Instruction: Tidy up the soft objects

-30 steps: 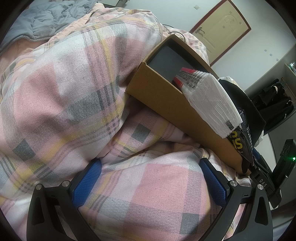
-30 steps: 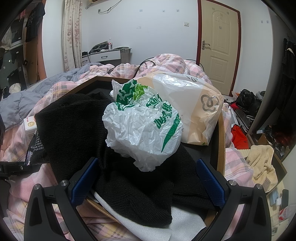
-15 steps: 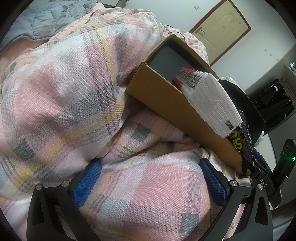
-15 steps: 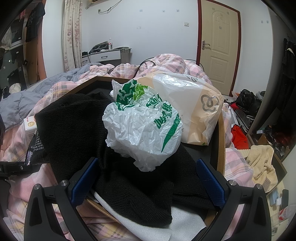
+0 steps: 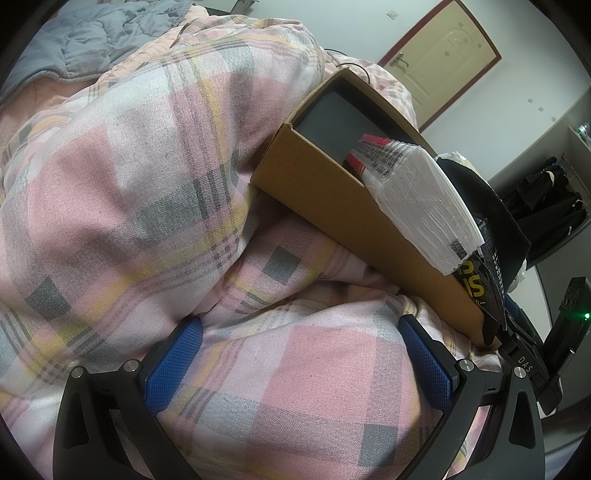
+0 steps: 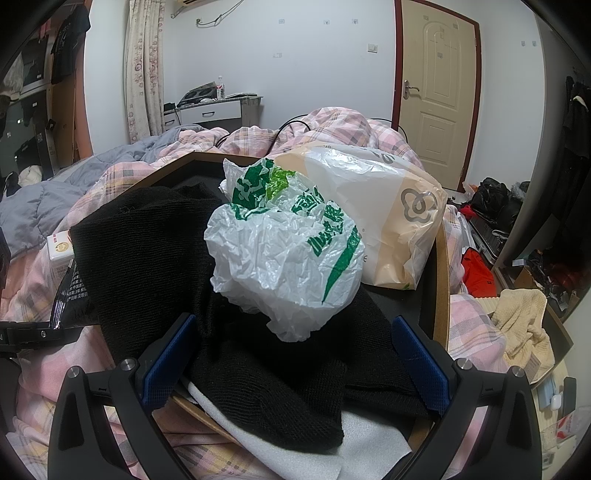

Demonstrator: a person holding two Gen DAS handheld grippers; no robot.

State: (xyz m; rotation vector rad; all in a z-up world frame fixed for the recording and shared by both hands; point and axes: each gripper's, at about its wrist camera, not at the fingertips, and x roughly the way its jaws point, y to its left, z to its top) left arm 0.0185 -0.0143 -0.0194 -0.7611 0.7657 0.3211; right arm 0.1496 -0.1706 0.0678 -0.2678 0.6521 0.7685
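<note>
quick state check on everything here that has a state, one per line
left gripper: open, pressed into the plaid quilt
right gripper: open, holding nothing
cardboard box: open-topped, tilted on the quilt
green-print bag: crumpled, on the black knit
beige bag: lying in the box
door: shut

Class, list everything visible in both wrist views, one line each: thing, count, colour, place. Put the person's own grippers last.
cardboard box: one, brown, on the quilt
plaid quilt: one, pink and grey, covering the bed
grey blanket: one, far side of the bed
crumpled bag: one, white with green print, on the knit
beige bag: one, beige and white, in the box behind it
black knit garment: one, draped over the box's near rim
door: one, cream, back wall
left gripper: jaws open, around a quilt fold
right gripper: jaws open, over the knit
</note>
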